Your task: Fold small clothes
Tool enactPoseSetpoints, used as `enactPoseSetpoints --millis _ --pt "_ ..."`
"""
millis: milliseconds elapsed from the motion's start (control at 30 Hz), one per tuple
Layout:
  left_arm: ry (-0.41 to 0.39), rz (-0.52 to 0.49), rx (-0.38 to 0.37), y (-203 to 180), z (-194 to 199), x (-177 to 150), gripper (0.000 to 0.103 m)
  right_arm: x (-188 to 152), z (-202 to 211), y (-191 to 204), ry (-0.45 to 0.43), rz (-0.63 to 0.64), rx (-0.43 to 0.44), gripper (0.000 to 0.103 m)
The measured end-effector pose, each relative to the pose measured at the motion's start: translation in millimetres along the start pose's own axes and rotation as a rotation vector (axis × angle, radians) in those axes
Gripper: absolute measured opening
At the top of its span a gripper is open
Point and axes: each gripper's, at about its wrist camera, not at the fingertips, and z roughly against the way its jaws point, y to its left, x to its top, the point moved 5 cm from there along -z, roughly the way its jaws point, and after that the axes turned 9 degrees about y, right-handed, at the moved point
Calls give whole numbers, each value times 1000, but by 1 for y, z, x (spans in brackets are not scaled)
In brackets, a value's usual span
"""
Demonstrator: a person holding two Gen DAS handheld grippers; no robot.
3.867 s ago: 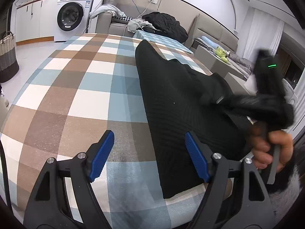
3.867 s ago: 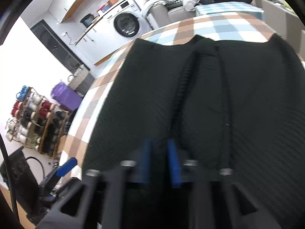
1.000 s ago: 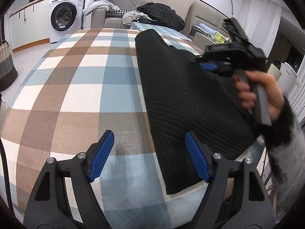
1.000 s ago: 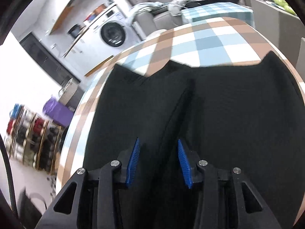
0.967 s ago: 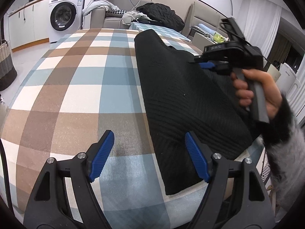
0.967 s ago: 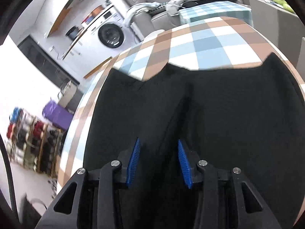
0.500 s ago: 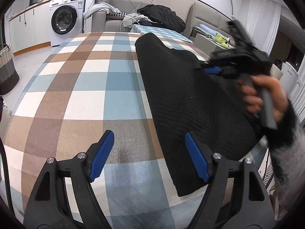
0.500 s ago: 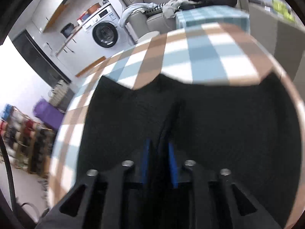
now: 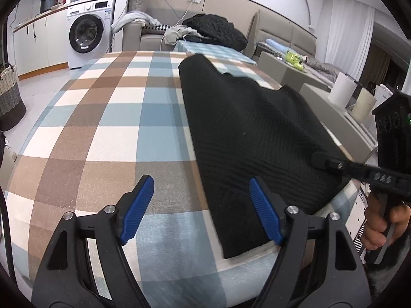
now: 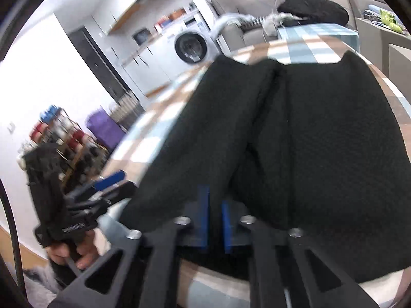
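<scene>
A black knit garment [image 9: 246,128] lies lengthwise on the right half of the checked table [image 9: 110,118]. My left gripper [image 9: 200,210] is open and empty, low over the table's near edge, its right finger by the garment's near corner. In the right wrist view my right gripper [image 10: 214,220] is shut on the near edge of the garment [image 10: 321,133], pinching it at a central seam. The right gripper's body shows at the right edge of the left wrist view, and the left gripper [image 10: 110,179] shows at the left of the right wrist view.
A washing machine [image 9: 88,34] and a woven basket [image 9: 9,97] stand at the back left. A sofa with piled clothes [image 9: 213,32] is behind the table. Low tables and white paper rolls [image 9: 341,92] are at the right. A shelf of spools [image 10: 64,138] stands left.
My right gripper has shut on the garment's near edge and moved back toward the table's near right edge. The garment has shifted slightly. My left gripper stays open.
</scene>
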Motion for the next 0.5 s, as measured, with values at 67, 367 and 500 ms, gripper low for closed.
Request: enactPoseSetpoints --millis 67,367,500 --pt "-12 -12 -36 -6 3 -1 75 -1 12 4 -28 24 15 6" --pt "25 -48 -59 -21 -6 -10 75 -6 -7 -9 44 28 -119 9" --pt "48 -48 -63 -22 -9 -13 75 -16 -9 -23 74 -35 -90 12"
